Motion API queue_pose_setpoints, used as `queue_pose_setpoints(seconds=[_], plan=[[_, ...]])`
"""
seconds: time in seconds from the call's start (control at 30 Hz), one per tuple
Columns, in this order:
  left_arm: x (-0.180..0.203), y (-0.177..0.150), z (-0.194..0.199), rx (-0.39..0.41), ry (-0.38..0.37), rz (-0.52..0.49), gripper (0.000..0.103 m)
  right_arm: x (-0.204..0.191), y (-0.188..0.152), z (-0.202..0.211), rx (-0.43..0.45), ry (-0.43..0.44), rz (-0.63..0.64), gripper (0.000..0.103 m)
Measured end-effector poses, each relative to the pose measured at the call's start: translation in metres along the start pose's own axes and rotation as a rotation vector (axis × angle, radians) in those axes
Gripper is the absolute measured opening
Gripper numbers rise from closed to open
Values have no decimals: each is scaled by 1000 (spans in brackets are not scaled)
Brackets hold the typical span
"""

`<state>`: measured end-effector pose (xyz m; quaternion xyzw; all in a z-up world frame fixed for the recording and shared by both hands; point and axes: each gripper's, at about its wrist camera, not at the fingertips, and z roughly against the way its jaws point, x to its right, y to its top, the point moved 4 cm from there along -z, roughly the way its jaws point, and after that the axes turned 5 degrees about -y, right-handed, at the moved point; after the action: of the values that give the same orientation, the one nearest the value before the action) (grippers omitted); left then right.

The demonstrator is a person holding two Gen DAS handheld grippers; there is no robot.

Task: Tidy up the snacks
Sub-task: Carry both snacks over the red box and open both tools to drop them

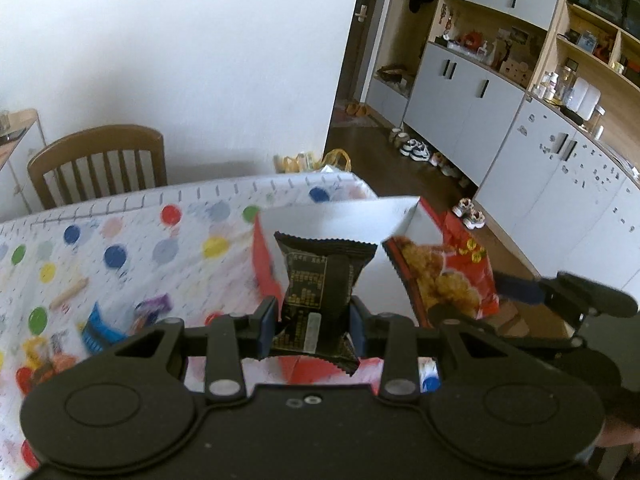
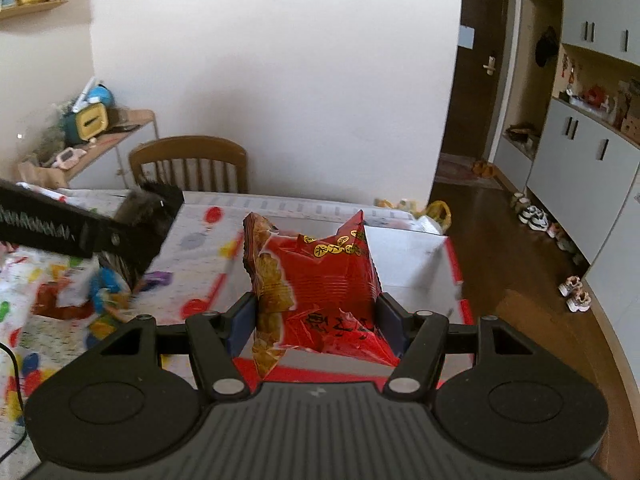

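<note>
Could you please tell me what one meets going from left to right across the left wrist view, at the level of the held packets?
Blue snack packet on the dotted tablecloth → black snack packet in the left hand-held gripper → red snack bag → right hand-held gripper.

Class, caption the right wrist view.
Right gripper clamps a red snack bag above the open red-edged box.

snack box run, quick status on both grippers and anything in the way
Left gripper shut on black packet. Right gripper shut on red snack bag. Both held over the open red-and-white box. Nothing blocking it.
</note>
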<state>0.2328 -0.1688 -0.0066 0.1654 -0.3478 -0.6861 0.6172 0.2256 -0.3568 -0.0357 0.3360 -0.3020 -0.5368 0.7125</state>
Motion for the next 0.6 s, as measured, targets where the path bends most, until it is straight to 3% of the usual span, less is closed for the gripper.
queue_pose_setpoints(seconds=[0.33, 0.6], plan=[[25, 23, -85, -104, 52, 43, 35, 50, -2, -62, -107, -2, 12, 64], [26, 22, -141, -195, 117, 32, 35, 54, -9, -101, -165, 21, 57, 64]])
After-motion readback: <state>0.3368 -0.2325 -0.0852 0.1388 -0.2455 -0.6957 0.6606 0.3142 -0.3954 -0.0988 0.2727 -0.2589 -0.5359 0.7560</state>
